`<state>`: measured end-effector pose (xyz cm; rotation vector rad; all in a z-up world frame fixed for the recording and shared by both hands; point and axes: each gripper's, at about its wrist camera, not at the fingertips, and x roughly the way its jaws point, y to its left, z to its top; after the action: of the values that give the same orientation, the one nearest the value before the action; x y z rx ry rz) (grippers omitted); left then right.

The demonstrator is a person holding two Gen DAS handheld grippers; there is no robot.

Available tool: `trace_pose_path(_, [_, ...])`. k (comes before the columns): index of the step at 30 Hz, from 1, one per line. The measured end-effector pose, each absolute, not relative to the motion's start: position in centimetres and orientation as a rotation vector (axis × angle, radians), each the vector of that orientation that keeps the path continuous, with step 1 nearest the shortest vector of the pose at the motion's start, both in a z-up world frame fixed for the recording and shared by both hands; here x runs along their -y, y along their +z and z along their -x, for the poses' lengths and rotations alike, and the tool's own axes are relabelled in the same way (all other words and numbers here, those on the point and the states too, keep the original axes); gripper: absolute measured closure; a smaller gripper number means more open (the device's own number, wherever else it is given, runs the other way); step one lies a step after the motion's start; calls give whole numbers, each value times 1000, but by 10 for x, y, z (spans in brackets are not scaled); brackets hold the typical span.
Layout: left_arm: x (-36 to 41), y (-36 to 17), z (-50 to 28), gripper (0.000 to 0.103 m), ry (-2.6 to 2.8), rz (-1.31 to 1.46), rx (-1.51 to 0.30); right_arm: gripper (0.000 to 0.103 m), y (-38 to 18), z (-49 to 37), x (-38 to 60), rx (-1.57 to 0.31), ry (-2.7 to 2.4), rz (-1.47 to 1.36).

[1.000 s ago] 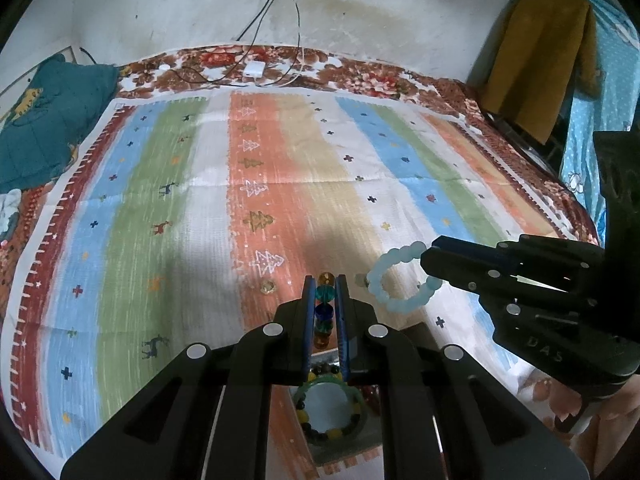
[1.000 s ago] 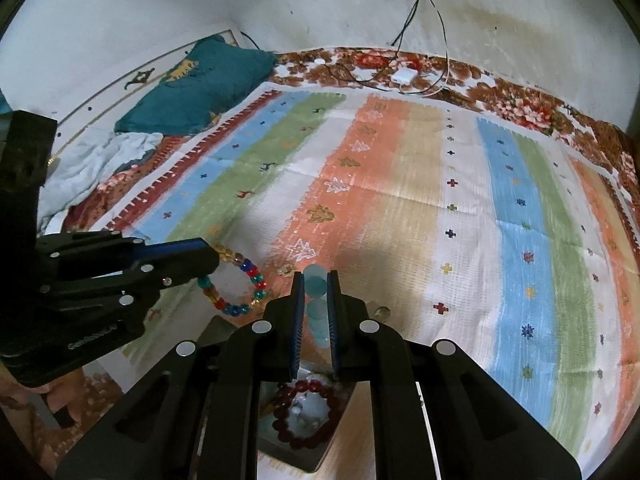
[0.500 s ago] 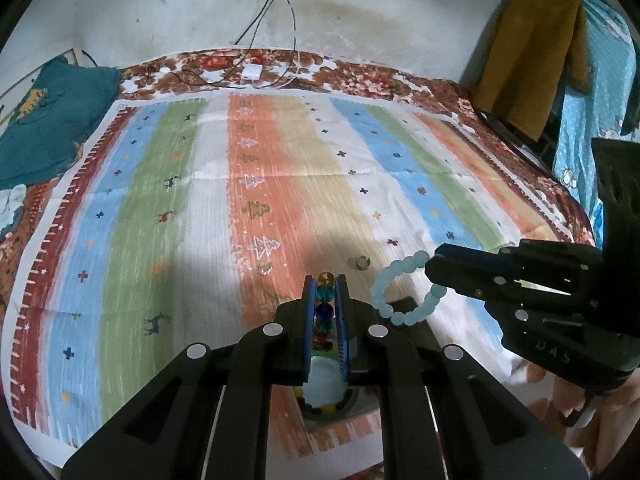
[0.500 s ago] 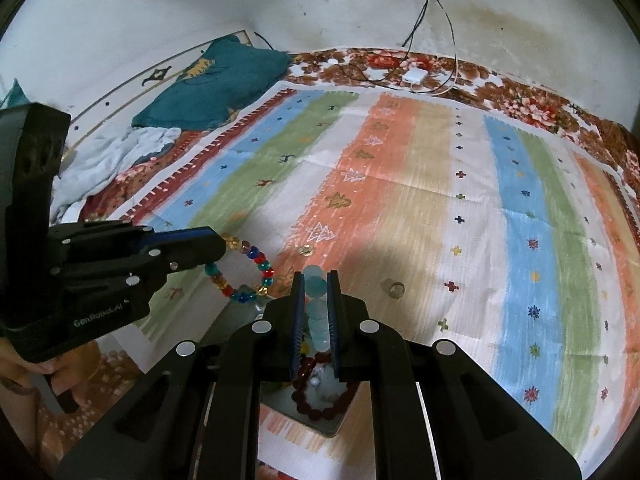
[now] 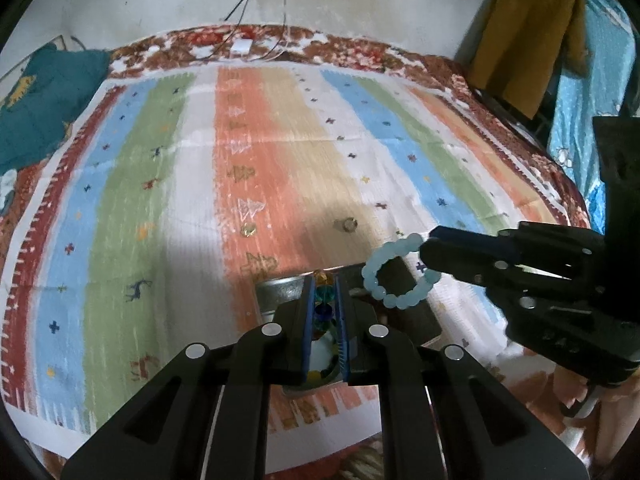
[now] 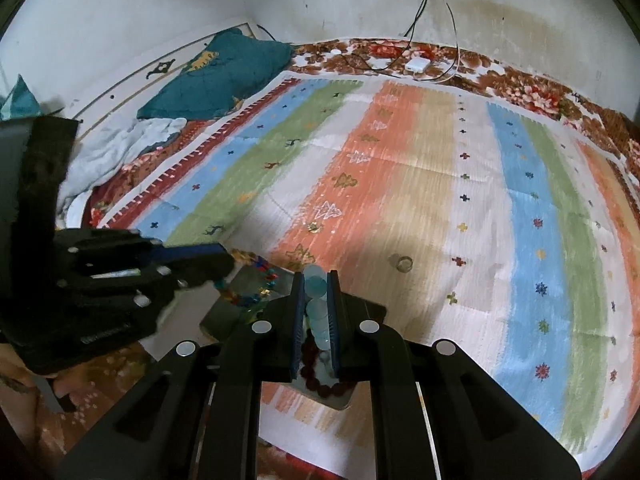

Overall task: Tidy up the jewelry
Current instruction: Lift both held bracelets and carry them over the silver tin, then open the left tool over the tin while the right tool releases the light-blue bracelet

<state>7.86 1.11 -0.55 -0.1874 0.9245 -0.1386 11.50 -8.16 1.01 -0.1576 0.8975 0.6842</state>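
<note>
My left gripper is shut on a multicolour bead bracelet, which also shows in the right wrist view. My right gripper is shut on a pale blue bead bracelet, which hangs as a ring from its tips in the left wrist view. Both grippers hover over a dark jewelry tray near the striped rug's front edge. A dark red bead bracelet lies in the tray under my right gripper. Two small rings lie on the rug beyond the tray.
The striped rug covers a bed against a white wall. A teal cushion and crumpled white cloth lie at the far left. Cables and a white charger lie at the back. Clothes hang at the right.
Both grippers have drawn back toward the rug's front edge with their bracelets still held. More of the tray now shows below them.
</note>
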Motion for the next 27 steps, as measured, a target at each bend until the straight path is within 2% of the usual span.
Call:
trace_pose_path(1, [-12, -7, -79, 91, -125, 189, -929, 89, 10, -116, 83, -898, 678, 149])
trace_pose_path(4, [-12, -9, -80, 89, -111, 175, -930, 69, 10, -123, 90, -888, 645, 139])
trace_pose_path(6, [-13, -9, -80, 82, -101, 169, -928, 69, 9, -126, 92, -884, 630, 138])
trace_pose_path(8, [-13, -11, -81, 73, -87, 154, -929, 63, 7, -131, 95, -886, 614, 133])
trace_pose_path(12, [-17, -15, -83, 67, -78, 150, -940, 59, 3, -139, 97, -898, 596, 130])
trace_pose_path(13, [-17, -15, -83, 66, -76, 147, -940, 56, 1, -141, 98, -902, 591, 129])
trace_pose_path(15, [-20, -16, -85, 58, -65, 147, -939, 52, -1, -144, 98, -909, 583, 128])
trace_pose_path(18, [-26, -18, -90, 53, -59, 168, -944, 49, -4, -152, 98, -927, 576, 125])
trace_pose_path(19, [-29, -19, -92, 48, -54, 175, -947, 47, -6, -156, 99, -934, 573, 122])
trace_pose_path(25, [-41, -27, -103, 45, -42, 206, -973, 39, -11, -168, 98, -958, 556, 120])
trace_pose_path(27, [-44, -28, -107, 35, -43, 220, -975, 35, -12, -172, 97, -964, 553, 123])
